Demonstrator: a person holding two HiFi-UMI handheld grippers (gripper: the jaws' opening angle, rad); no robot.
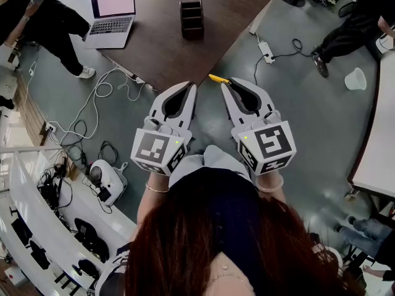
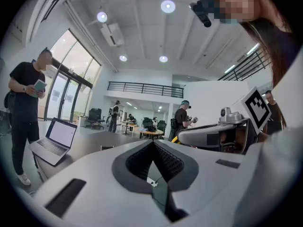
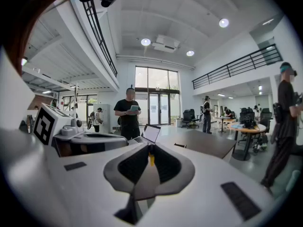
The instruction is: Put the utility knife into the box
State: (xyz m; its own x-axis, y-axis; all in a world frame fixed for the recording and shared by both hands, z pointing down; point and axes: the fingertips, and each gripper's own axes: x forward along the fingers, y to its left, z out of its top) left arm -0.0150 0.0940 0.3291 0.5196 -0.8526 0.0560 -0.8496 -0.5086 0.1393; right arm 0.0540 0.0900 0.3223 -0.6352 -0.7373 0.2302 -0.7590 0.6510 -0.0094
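The yellow utility knife (image 1: 217, 78) sticks out to the left from the tips of my right gripper (image 1: 226, 82), which is shut on it; in the right gripper view only a yellow sliver of the knife (image 3: 151, 159) shows between the closed jaws. My left gripper (image 1: 193, 85) is shut with nothing in it and hangs just left of the right one. Both are held close to my chest, over the floor by the table's near corner. The box (image 1: 192, 19), dark and divided into compartments, stands upright on the brown table (image 1: 234, 5), well ahead of both grippers.
An open laptop (image 1: 112, 14) sits on the table's left end. A person (image 1: 43, 17) stands beside it, another person (image 1: 352, 23) at the far right. Cables and a power strip (image 1: 266, 51) lie on the floor. A white table edge (image 1: 376, 134) runs along the right.
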